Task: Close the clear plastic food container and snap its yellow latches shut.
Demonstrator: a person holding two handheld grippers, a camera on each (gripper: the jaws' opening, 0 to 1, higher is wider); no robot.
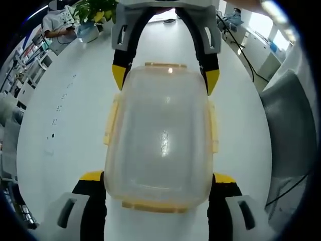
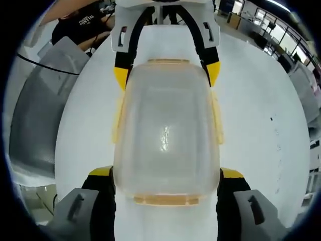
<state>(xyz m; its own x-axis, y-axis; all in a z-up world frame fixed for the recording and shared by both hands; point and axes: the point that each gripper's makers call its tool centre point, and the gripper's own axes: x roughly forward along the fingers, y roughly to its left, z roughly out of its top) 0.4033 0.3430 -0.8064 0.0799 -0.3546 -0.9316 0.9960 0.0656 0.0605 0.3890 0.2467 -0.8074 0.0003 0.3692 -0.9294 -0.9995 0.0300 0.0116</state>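
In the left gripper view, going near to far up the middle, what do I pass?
Left gripper → near latch → container → far latch → right gripper → bare table → plant.

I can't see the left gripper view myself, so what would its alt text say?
A clear plastic food container with its lid on and yellow latches along its edges lies on a white table. The left gripper straddles its near end with yellow-tipped jaws at either corner. The right gripper straddles the far end the same way.
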